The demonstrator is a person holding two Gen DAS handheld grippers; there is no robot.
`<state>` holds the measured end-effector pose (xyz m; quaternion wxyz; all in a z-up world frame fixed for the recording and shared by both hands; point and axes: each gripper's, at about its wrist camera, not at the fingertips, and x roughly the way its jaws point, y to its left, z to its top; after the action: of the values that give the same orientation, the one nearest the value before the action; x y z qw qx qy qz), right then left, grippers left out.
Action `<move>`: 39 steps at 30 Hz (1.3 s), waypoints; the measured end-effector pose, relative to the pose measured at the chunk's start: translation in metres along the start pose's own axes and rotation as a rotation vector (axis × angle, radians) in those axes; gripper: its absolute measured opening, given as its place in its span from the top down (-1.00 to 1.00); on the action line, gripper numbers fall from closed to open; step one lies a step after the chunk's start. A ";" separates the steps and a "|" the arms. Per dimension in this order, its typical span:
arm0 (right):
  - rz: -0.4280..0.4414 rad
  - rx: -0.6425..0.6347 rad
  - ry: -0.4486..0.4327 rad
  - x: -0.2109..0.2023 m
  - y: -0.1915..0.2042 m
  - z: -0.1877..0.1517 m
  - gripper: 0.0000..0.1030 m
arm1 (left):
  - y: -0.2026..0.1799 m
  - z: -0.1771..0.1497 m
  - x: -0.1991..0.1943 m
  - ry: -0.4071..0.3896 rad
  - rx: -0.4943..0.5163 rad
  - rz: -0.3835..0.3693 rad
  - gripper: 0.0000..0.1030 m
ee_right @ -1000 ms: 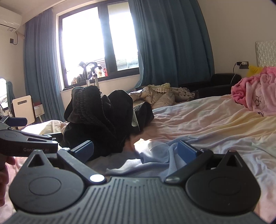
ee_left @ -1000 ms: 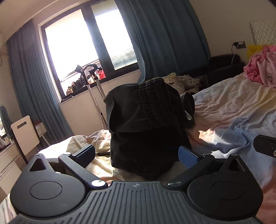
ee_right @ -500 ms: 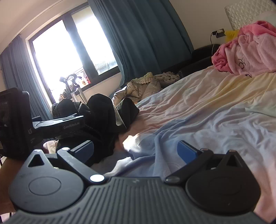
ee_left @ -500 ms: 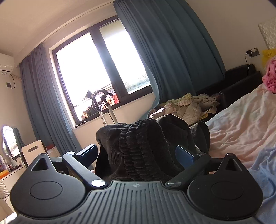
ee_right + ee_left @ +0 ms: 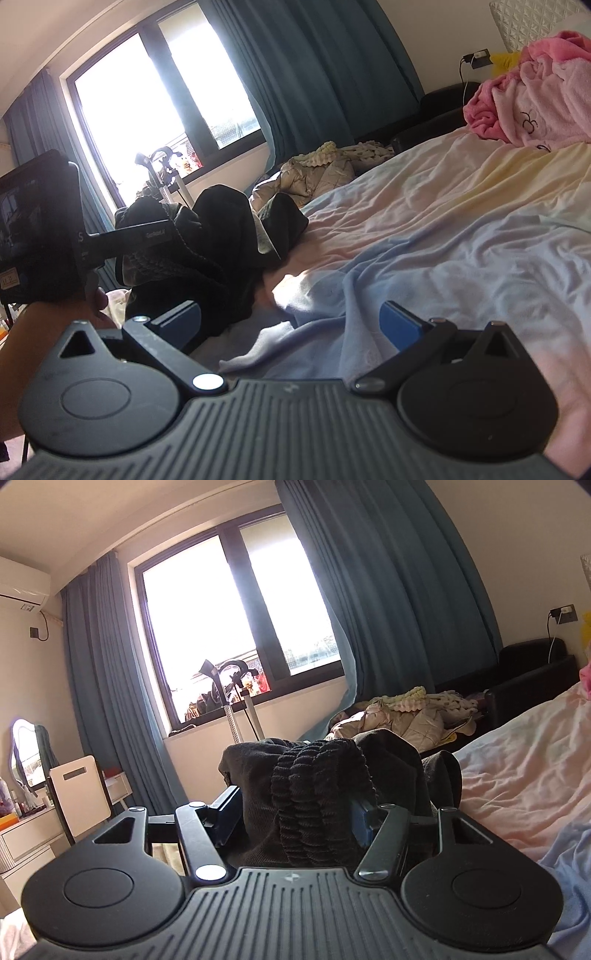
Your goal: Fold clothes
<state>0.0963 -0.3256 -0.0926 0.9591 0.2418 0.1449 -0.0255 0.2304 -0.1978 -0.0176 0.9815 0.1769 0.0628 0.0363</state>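
left tool point(image 5: 295, 812): clenched on the ribbed band of the black garment point(image 5: 321, 794)
right tool point(image 5: 291, 321): released, low over the bed sheet point(image 5: 443, 229)
black garment: bunched at the bed's left edge
far: pink clothes point(image 5: 528, 107), window point(image 5: 229, 627)

The left gripper point(image 5: 295, 812) has been pushed up to the crumpled black ribbed-cuff garment point(image 5: 325, 786), which now fills the lower middle of its view, and its blue pads have been closed onto the thick ribbed band. The garment has been lifted off the pastel bedsheet point(image 5: 443, 236).
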 end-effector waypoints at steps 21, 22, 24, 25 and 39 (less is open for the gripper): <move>0.102 -0.085 0.072 0.015 0.017 -0.029 -1.00 | 0.090 0.063 -0.011 -0.086 -0.204 0.052 0.79; 0.108 -0.097 0.069 0.014 0.019 -0.029 -1.00 | 0.104 0.071 -0.022 -0.114 -0.217 0.040 0.80; 0.119 -0.120 0.061 0.011 0.024 -0.031 -1.00 | 0.133 0.085 -0.045 -0.158 -0.250 0.024 0.80; 0.124 -0.133 0.058 0.010 0.026 -0.032 -1.00 | 0.148 0.091 -0.056 -0.176 -0.268 0.017 0.80; 0.106 -0.246 0.039 -0.013 0.050 -0.035 -1.00 | 0.377 0.099 -0.076 -0.128 -0.538 0.261 0.81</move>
<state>0.0802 -0.2649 -0.0954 0.9785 0.1300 0.1526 0.0481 0.1506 0.1138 0.2158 0.9822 -0.0806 -0.0344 0.1663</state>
